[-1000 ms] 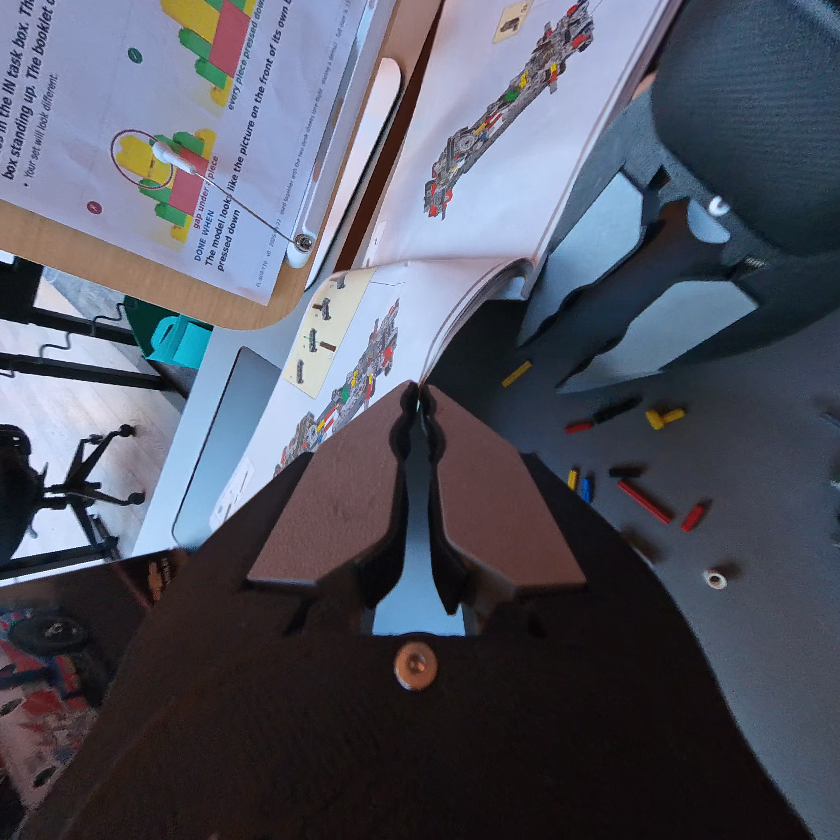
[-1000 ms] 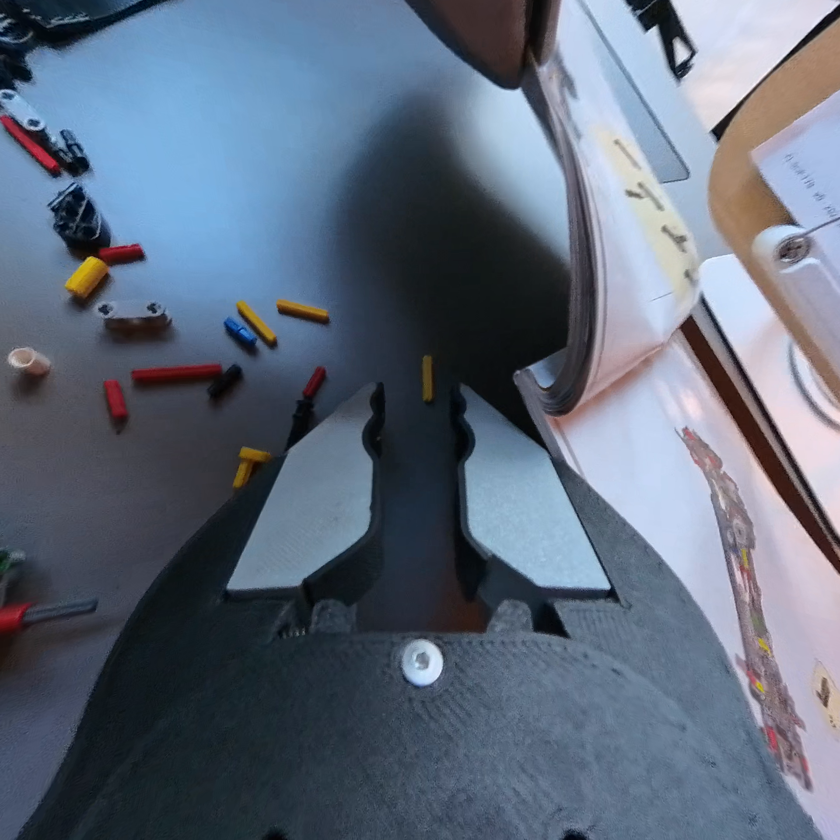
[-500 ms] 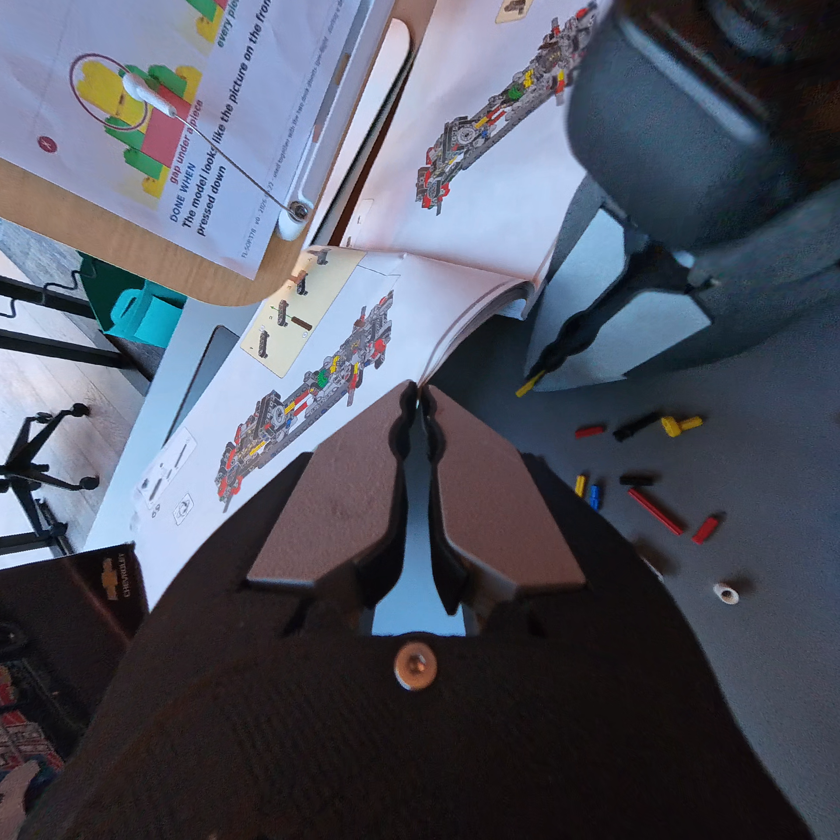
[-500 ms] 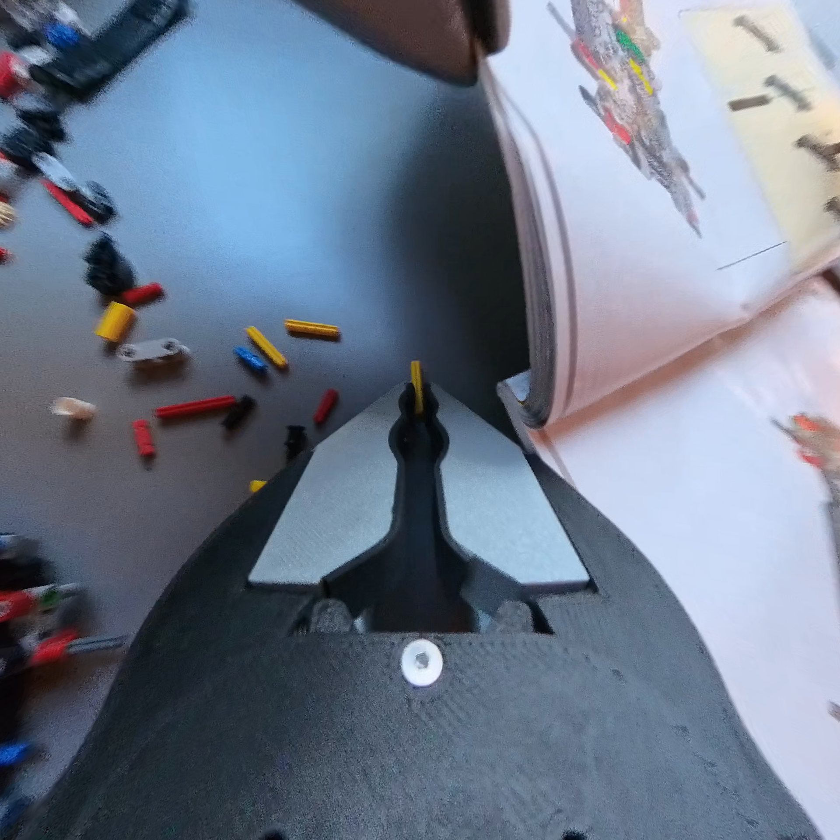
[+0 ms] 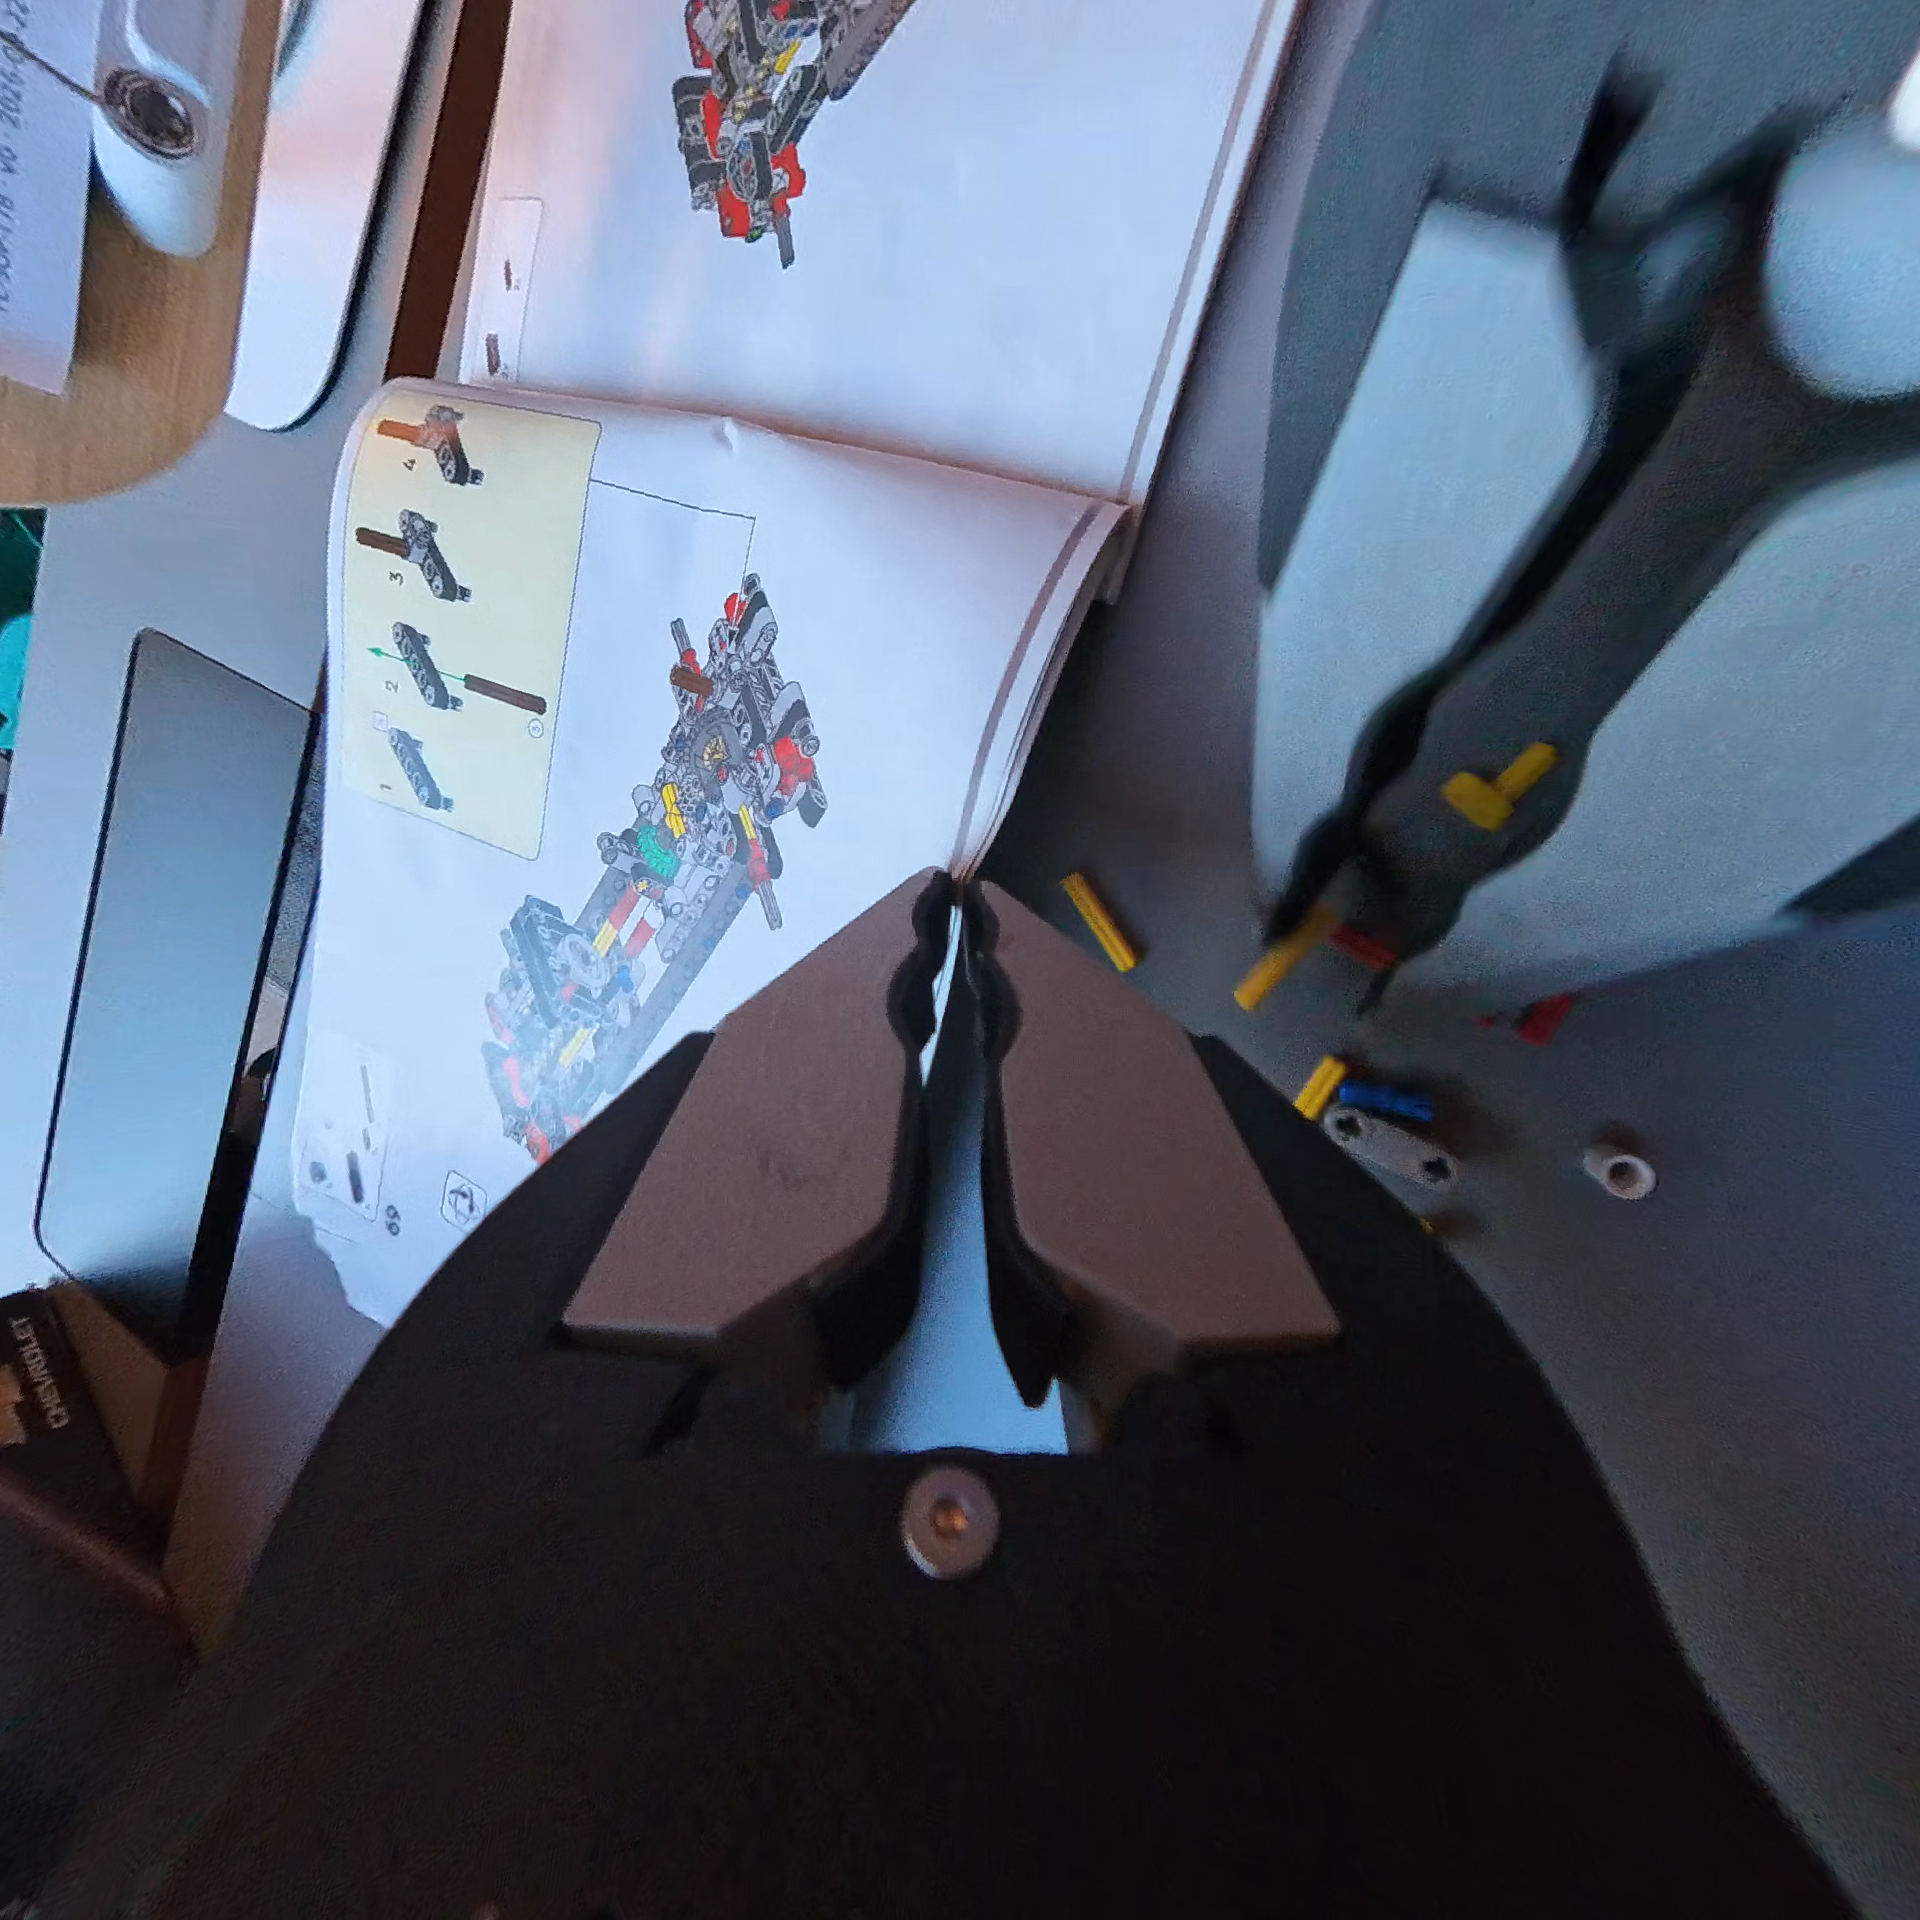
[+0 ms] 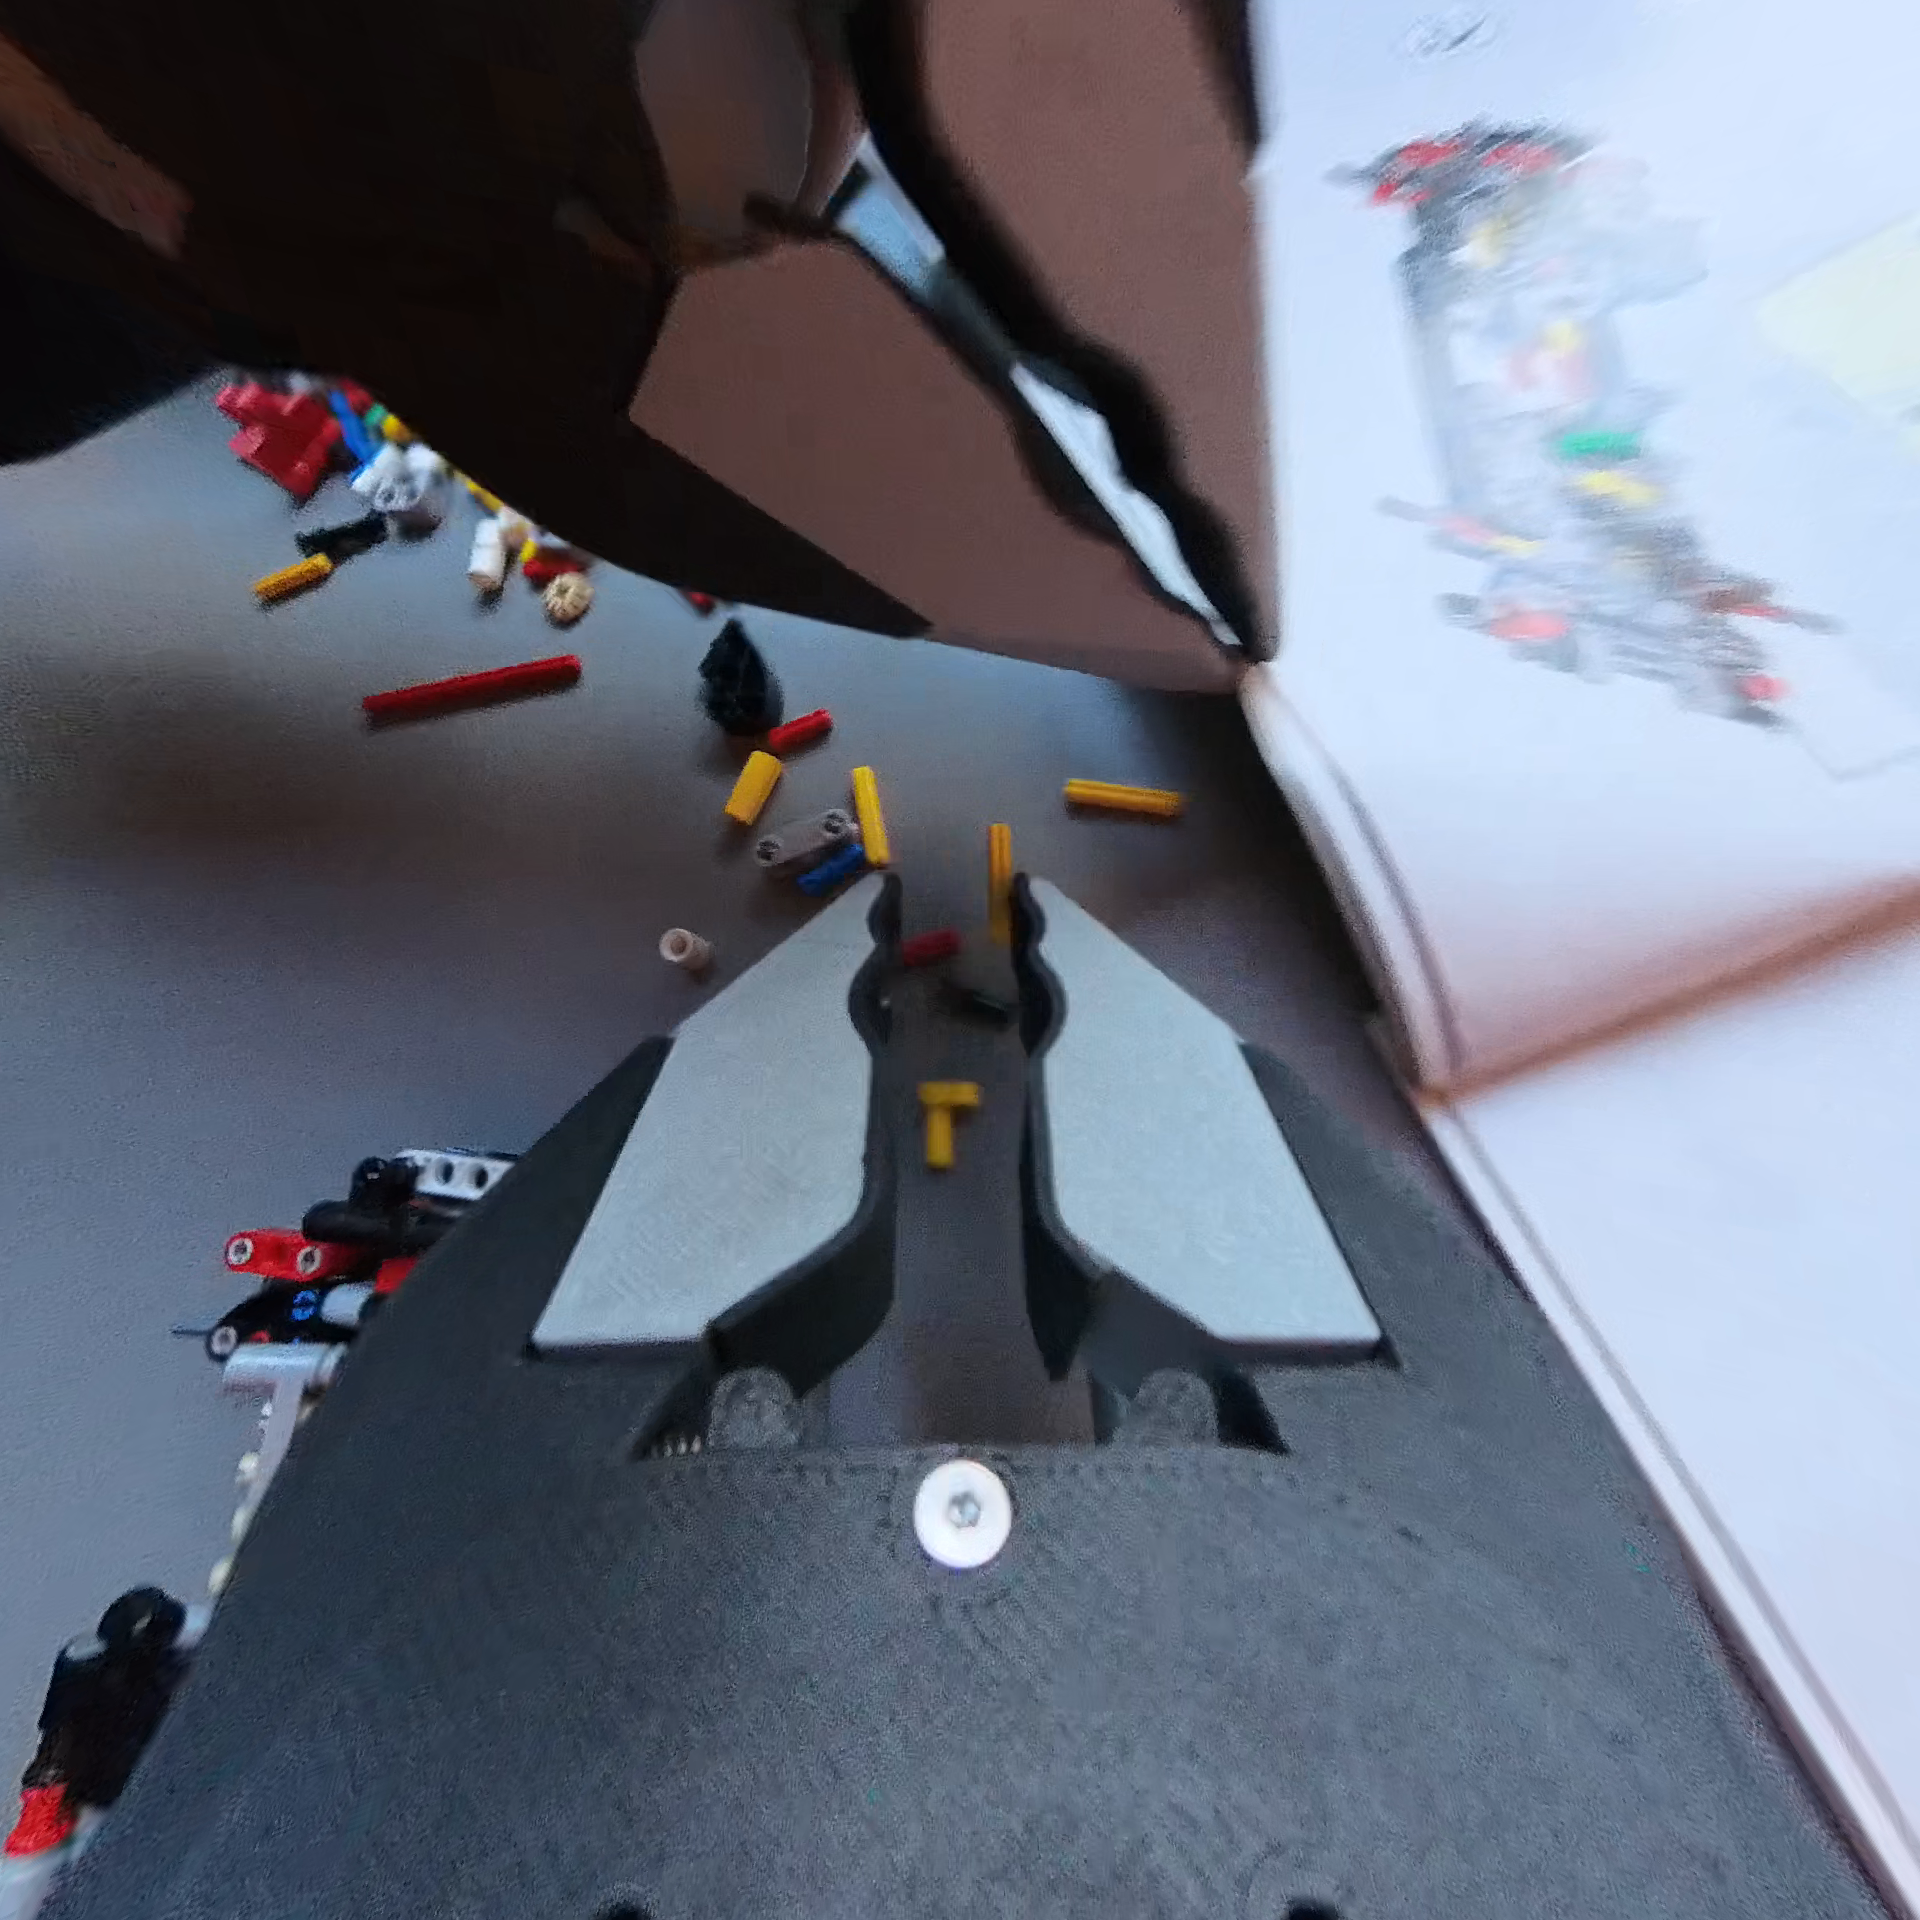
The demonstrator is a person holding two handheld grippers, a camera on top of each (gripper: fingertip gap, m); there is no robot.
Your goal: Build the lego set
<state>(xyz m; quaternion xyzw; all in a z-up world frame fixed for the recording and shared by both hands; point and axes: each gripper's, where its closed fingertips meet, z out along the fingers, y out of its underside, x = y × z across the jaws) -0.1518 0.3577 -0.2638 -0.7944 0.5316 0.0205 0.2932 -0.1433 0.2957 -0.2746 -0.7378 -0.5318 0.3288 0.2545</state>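
Left wrist view: clamped tight with the left gripper (image 5: 954, 894) on the edge of a page (image 5: 831, 623) of the open booklet (image 5: 935, 260), paper pinched between the pads. Right wrist view: hung narrowly parted with the right gripper (image 6: 951, 894) over the grey mat (image 6: 312, 935), a yellow rod (image 6: 998, 873) against one fingertip only, loose pieces (image 6: 810, 831) just beside. Could have torn or creased the page through a sideways tug. Could have flicked the unpinched rod into the scatter. Could have bumped the two grippers, so near.
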